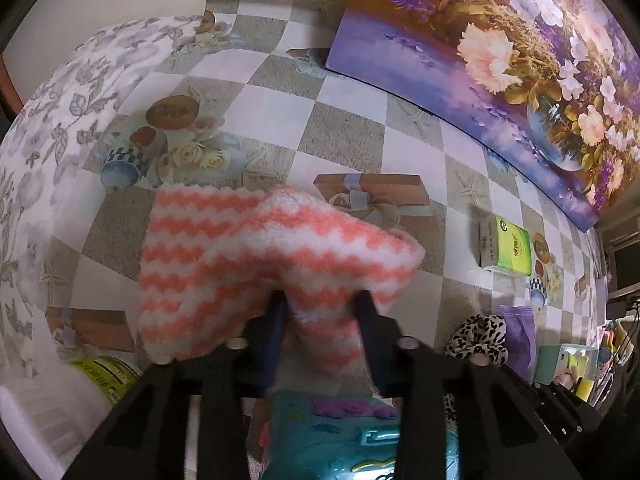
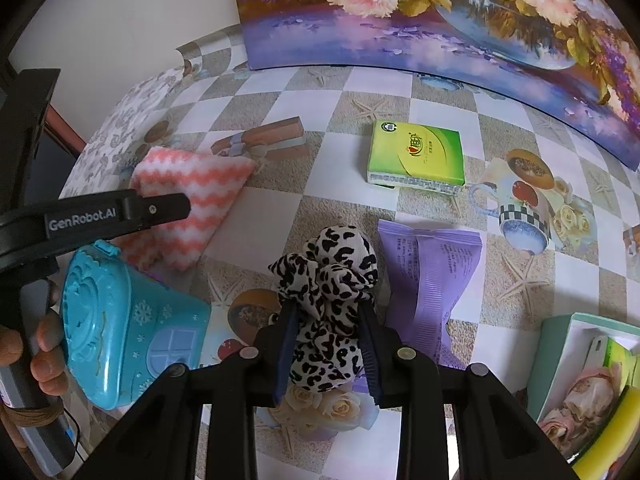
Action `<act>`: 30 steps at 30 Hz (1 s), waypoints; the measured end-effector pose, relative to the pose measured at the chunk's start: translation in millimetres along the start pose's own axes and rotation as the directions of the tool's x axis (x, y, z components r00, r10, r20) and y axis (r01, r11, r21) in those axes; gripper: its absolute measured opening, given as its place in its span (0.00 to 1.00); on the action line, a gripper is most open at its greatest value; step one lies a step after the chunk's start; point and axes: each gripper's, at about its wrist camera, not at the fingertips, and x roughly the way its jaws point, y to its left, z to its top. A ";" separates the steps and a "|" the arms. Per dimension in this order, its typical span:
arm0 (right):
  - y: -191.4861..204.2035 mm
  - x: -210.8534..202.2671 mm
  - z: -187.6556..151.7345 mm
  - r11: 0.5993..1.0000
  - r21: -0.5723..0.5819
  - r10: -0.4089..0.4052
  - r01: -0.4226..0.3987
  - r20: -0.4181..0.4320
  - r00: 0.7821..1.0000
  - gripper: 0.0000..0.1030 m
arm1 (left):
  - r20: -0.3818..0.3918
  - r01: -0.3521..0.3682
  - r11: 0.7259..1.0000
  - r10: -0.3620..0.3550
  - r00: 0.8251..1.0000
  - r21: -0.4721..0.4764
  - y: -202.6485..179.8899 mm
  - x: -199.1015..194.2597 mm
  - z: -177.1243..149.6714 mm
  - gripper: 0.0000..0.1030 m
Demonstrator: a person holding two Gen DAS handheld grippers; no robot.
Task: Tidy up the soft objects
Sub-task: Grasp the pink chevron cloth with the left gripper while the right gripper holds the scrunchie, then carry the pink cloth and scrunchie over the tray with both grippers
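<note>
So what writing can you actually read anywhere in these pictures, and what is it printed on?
"GenRobot.AI": on the side of the left gripper, seen in the right wrist view.
Green tissue pack: logo and characters, too blurred to read.
Purple packet: lines of small print, too small to read.
Nothing else legible.

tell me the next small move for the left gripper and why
Probably lift the left gripper straight up a little. Its jaws are pinched on a raised fold of the pink-and-white striped cloth, while the rest of the cloth lies on the table; a short lift would show whether the grip holds.
</note>
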 end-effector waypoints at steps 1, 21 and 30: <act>0.1 -0.1 0.1 1.000 0.000 0.000 0.000 0.000 1.000 0.29 | 0.002 0.005 1.000 -0.005 1.000 -0.001 0.5 -0.1 -0.5 0.24; -4.0 -40.4 -4.9 0.999 0.031 0.041 -0.043 0.055 0.998 0.16 | 0.152 0.013 1.000 -0.009 0.988 -0.022 3.7 -72.0 1.4 0.08; -10.4 -86.6 -23.1 0.999 0.037 0.035 -0.039 0.110 0.993 0.16 | 0.230 -0.002 1.000 0.002 0.973 0.000 -10.1 -131.1 -16.3 0.08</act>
